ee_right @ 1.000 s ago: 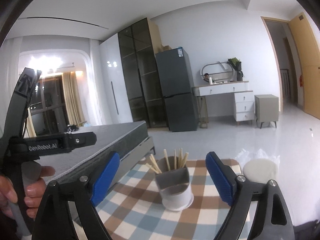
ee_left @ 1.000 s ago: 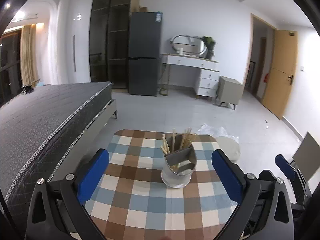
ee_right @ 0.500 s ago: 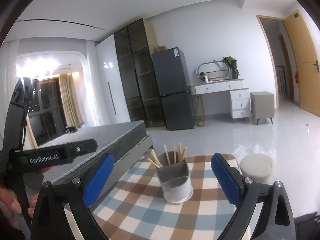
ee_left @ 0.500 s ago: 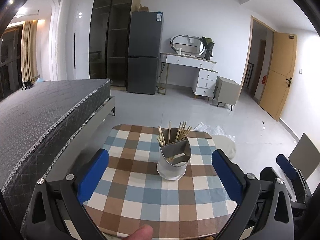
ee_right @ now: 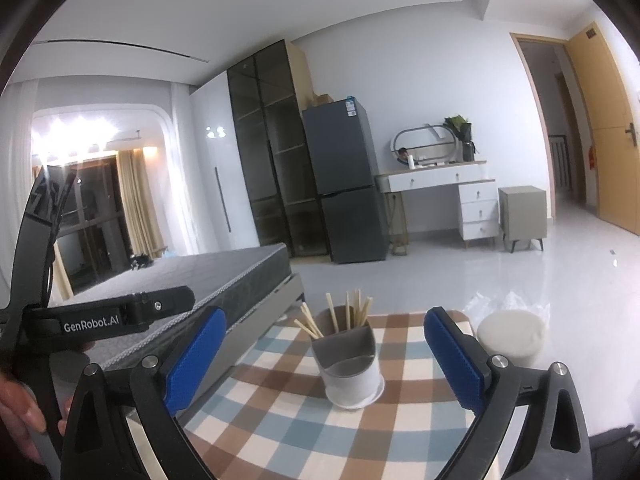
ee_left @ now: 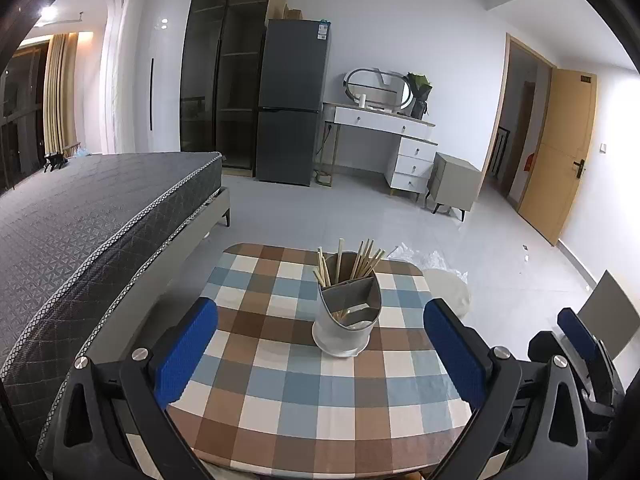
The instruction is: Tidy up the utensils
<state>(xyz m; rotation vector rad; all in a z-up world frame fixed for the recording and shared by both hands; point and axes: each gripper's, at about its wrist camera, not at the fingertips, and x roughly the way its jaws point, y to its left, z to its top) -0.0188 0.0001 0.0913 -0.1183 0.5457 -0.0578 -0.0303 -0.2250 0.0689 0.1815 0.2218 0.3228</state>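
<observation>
A grey divided utensil holder (ee_left: 347,312) on a white base stands upright on the checked table (ee_left: 280,392). Several wooden chopsticks (ee_left: 362,260) lean in its back compartment; what lies in the front compartment I cannot make out. My left gripper (ee_left: 320,350) hangs open over the table's near side, the holder a little ahead between its blue pads (ee_left: 186,348) and untouched. In the right wrist view the holder (ee_right: 352,364) and chopsticks (ee_right: 352,312) sit ahead of my right gripper (ee_right: 326,360), whose jaws stand wide open and empty. A hand (ee_right: 20,416) grips the left tool's handle.
A dark mattress on a bed frame (ee_left: 100,216) runs along the table's left edge. A white round stool (ee_right: 512,334) on crumpled plastic stands on the floor past the table's right corner. A fridge (ee_left: 290,100), a dresser and a door line the far walls.
The right gripper's jaws have spread wider. The left view has tipped slightly, and a fingertip seen at its bottom edge half a second ago is gone. The holder has not moved.
</observation>
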